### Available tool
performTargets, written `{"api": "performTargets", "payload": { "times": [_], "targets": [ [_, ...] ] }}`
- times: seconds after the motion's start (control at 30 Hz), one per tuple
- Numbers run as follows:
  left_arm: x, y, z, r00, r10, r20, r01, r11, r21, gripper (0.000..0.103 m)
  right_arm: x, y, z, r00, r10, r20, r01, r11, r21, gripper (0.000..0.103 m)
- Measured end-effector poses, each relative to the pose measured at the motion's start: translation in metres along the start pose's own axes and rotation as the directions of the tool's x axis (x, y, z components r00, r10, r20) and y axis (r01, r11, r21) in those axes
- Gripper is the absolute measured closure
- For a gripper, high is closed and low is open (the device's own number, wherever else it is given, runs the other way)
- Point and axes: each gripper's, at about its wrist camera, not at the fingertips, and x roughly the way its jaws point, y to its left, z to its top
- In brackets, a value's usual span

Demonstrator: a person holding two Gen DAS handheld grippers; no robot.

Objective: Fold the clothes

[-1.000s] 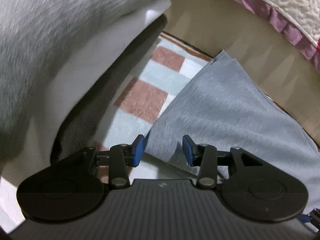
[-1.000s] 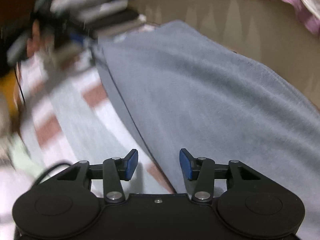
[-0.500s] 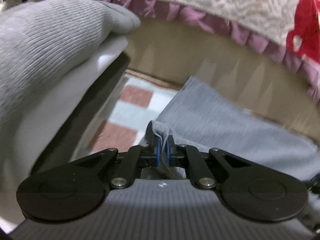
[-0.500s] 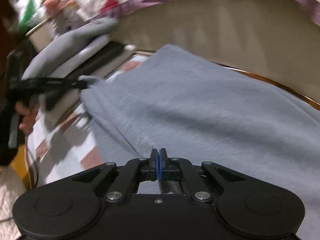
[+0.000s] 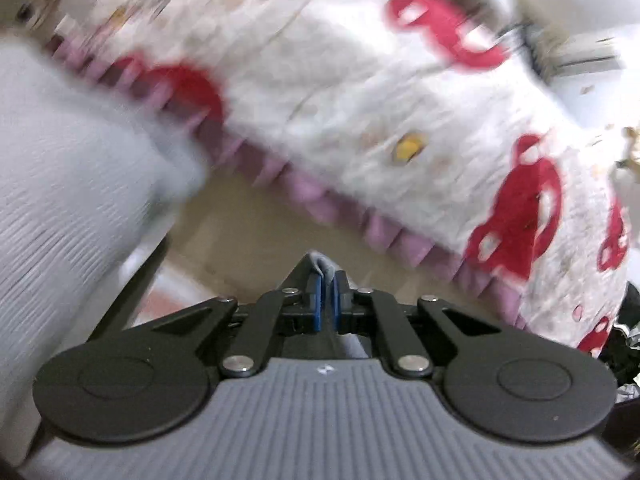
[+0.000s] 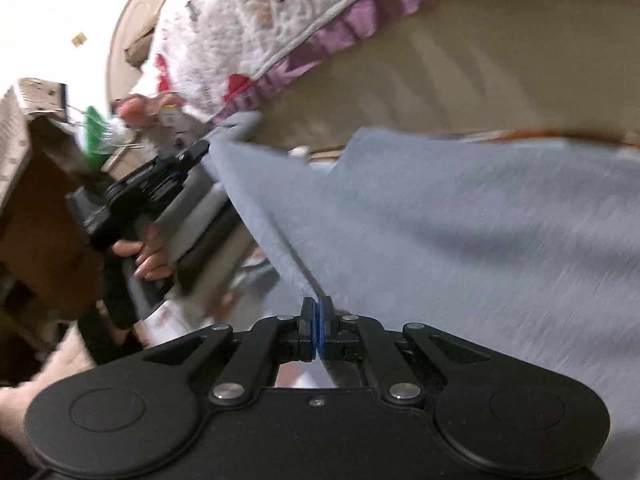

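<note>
A grey-blue garment is lifted and stretched between both grippers. My right gripper is shut on its near edge. My left gripper is shut on a corner of the same garment, which pokes up between the blue pads. In the right wrist view the left gripper shows at the left, held in a hand, with the cloth edge running taut from it to my right gripper. Most of the garment is hidden below the left gripper in the left wrist view.
A white quilt with red prints and a purple frill hangs over a beige bed side. A stack of folded grey and white clothes lies at the left. A cardboard box stands far left.
Both grippers went from open to shut on the garment's edge, then lifted it. The views tilted up toward the quilt and the cloth now hangs stretched between them.
</note>
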Motion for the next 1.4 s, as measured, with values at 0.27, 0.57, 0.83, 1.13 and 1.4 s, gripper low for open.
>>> {"api": "performTargets", "payload": {
  "times": [0.27, 0.57, 0.83, 1.13, 1.4],
  "targets": [
    [0.034, 0.013, -0.035, 0.879, 0.374, -0.297, -0.355, 0.927, 0.117, 0.074, 0.066, 0.003, -0.055, 0.963, -0.201, -0.178, 0.193, 0.979, -0.061, 0.100],
    [0.051, 0.011, -0.063, 0.776, 0.479, -0.410, -0.413, 0.878, 0.244, 0.062, 0.039, 0.052, -0.074, 0.860, -0.505, -0.073, 0.434, 0.799, -0.415, 0.056],
    [0.023, 0.011, -0.067, 0.833, 0.279, -0.479, -0.397, 0.903, -0.163, 0.052, 0.013, 0.060, -0.121, 0.734, -0.679, 0.008, 0.535, 0.572, -0.621, 0.056],
    [0.040, -0.012, -0.106, 0.796, 0.067, -0.602, -0.311, 0.897, -0.313, 0.049, 0.035, 0.040, -0.092, 0.748, -0.658, 0.087, 0.541, 0.528, -0.655, 0.070],
    [0.033, -0.009, -0.144, 0.761, -0.164, -0.628, -0.306, 0.762, -0.570, 0.044, 0.014, 0.020, -0.041, 0.825, -0.564, 0.017, 0.513, 0.737, -0.441, 0.093]
  ]
}}
